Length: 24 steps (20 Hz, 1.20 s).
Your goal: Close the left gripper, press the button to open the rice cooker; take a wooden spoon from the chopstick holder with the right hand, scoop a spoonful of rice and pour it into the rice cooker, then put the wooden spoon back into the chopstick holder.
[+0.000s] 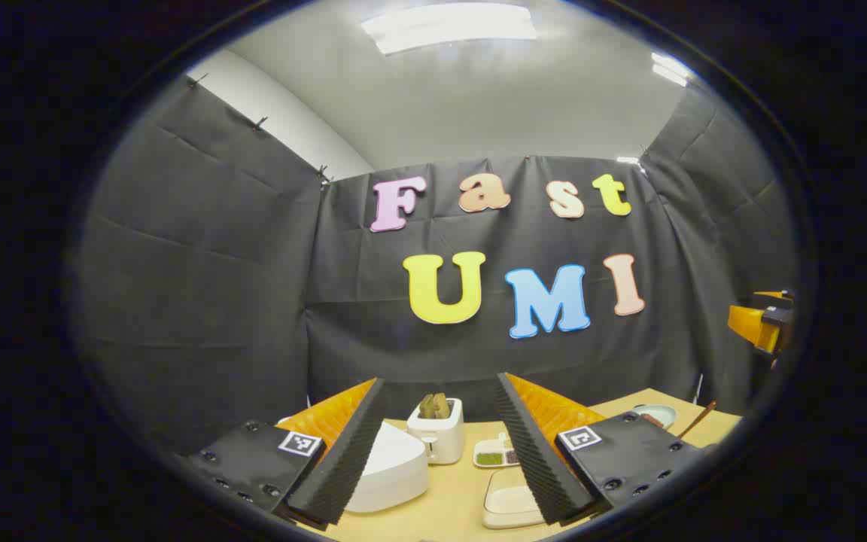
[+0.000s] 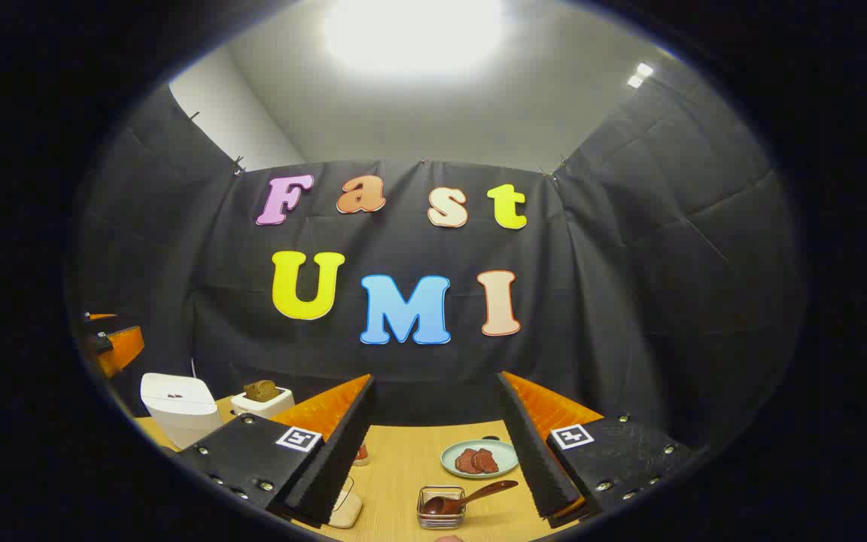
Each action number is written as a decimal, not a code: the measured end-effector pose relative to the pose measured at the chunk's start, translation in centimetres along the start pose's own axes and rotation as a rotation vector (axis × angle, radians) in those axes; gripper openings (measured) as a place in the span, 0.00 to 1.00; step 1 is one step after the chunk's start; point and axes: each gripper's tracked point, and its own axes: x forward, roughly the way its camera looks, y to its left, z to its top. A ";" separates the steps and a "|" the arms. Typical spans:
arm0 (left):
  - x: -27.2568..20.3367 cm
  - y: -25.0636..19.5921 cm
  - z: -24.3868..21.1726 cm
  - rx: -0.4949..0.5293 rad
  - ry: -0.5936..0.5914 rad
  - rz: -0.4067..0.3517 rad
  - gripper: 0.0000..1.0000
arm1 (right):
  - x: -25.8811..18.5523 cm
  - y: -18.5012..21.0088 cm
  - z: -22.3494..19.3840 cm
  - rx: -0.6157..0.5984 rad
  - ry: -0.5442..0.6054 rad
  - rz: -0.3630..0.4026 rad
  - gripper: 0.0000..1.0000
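The white rice cooker (image 1: pixel 388 473) stands on the wooden table with its lid down, low between the fingers of my left gripper (image 1: pixel 439 382), which is open and holds nothing. In the right gripper view the rice cooker (image 2: pixel 177 410) is far to the left. A wooden spoon (image 2: pixel 471 495) lies bowl-down in a small wire chopstick holder (image 2: pixel 441 509), close below my right gripper (image 2: pixel 435 379), whose jaws are wide apart and empty. A white tray (image 1: pixel 512 503) with pale contents sits right of the cooker. The spoon's handle (image 1: pixel 697 420) sticks up at the far right.
A white toaster (image 1: pixel 437 435) with bread stands behind the cooker, beside a small divided dish (image 1: pixel 494 455). A pale green plate (image 2: pixel 479 458) with dark red slices lies behind the holder. The other gripper (image 1: pixel 761 324) hangs at the right edge. The black cloth wall closes the table's back.
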 end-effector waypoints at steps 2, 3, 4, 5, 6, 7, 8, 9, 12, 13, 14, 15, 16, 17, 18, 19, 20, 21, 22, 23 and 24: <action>-0.1 -0.1 -0.3 -0.003 0.010 0.002 0.98 | -0.1 -0.2 0.6 -0.014 -0.022 0.001 0.95; -0.1 -0.1 -0.4 -0.006 0.011 0.005 0.98 | -0.2 -0.3 0.6 -0.023 -0.028 0.002 0.95; -0.1 -0.1 -0.3 -0.007 0.011 0.007 0.92 | -0.2 -0.5 0.6 -0.032 -0.029 0.002 0.95; -0.1 -0.1 -0.4 -0.009 0.010 0.010 0.92 | -0.1 -0.5 0.5 -0.040 -0.027 0.003 0.95; -0.1 -0.1 -0.4 -0.009 0.010 0.013 0.92 | -0.1 -0.6 0.5 -0.044 -0.024 0.003 0.95; -0.1 0.0 -0.3 -0.009 0.009 0.018 0.98 | 0.1 -0.6 0.4 -0.044 -0.021 0.003 0.95; -0.1 0.1 -0.2 -0.009 0.006 0.025 0.98 | 0.2 -0.7 0.5 -0.042 -0.021 0.001 0.95; -0.1 0.2 -0.2 -0.010 0.005 0.030 0.92 | 0.1 -0.8 0.5 -0.041 -0.022 0.001 0.95; -0.2 0.6 -0.2 -0.012 0.007 0.042 0.98 | 0.1 -1.0 0.3 -0.045 -0.017 0.001 0.95; -0.1 0.5 -0.3 -0.010 0.007 0.043 0.98 | 0.0 -1.0 0.2 -0.048 -0.016 0.002 0.95; -0.1 0.6 -0.2 -0.007 0.008 0.042 0.98 | -0.1 -1.1 0.3 -0.049 -0.016 0.001 0.95; -0.1 0.7 -0.2 -0.006 0.008 0.042 0.99 | -0.1 -1.1 0.2 -0.047 -0.017 0.002 0.95; -0.2 0.7 -0.2 -0.003 0.011 0.043 0.99 | -0.1 -1.0 0.3 -0.045 -0.016 0.001 0.95; -0.2 0.8 -0.3 0.001 0.012 0.043 0.99 | -0.1 -1.0 0.0 -0.044 -0.014 0.001 0.95; -0.1 0.8 -0.2 0.003 0.013 0.042 0.98 | 0.0 -1.0 0.0 -0.044 -0.010 0.002 0.95; -0.1 0.7 -0.4 0.002 0.016 0.040 0.98 | -0.1 -0.9 -0.1 -0.045 -0.009 0.003 0.95; -0.2 0.8 -0.4 -0.001 0.016 0.041 0.92 | -0.1 -0.9 -0.1 -0.046 -0.008 0.005 0.95; -0.1 0.9 -0.5 -0.003 0.017 0.040 0.92 | -0.2 -0.8 -0.2 -0.047 -0.008 0.007 0.95; -0.2 0.9 -0.4 -0.006 0.018 0.036 0.93 | -0.3 -0.7 -0.2 -0.048 -0.007 0.008 0.95; -0.2 0.8 -0.6 -0.008 0.018 0.031 0.98 | -0.3 -0.7 -0.3 -0.049 -0.007 0.009 0.95; -0.2 0.9 -0.4 -0.006 0.017 0.032 0.96 | -0.2 -0.8 -0.3 -0.050 -0.006 0.008 0.95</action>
